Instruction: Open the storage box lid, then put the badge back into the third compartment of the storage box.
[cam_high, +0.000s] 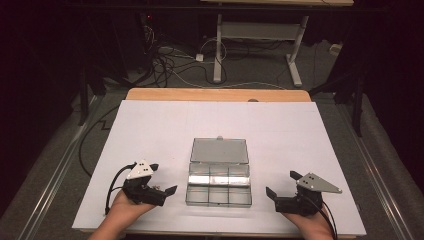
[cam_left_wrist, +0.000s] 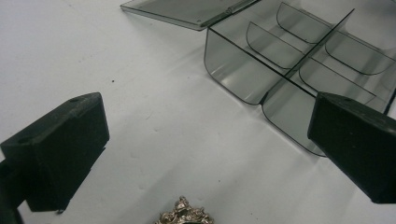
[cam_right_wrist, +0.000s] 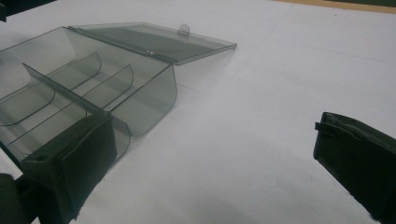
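Beside open compartment box (cam_high: 218, 175), left gripper (cam_high: 165, 179), right gripper (cam_high: 283, 184) agape

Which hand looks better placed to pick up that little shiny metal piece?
Probably the left. The small metal piece lies on the white sheet right between the open left gripper, beside the clear compartment box. The right gripper, also open, sits across the box.

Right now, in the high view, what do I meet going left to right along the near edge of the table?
Left gripper, jaws open and empty → clear compartment box with its lid laid flat behind it → right gripper, jaws open and empty.
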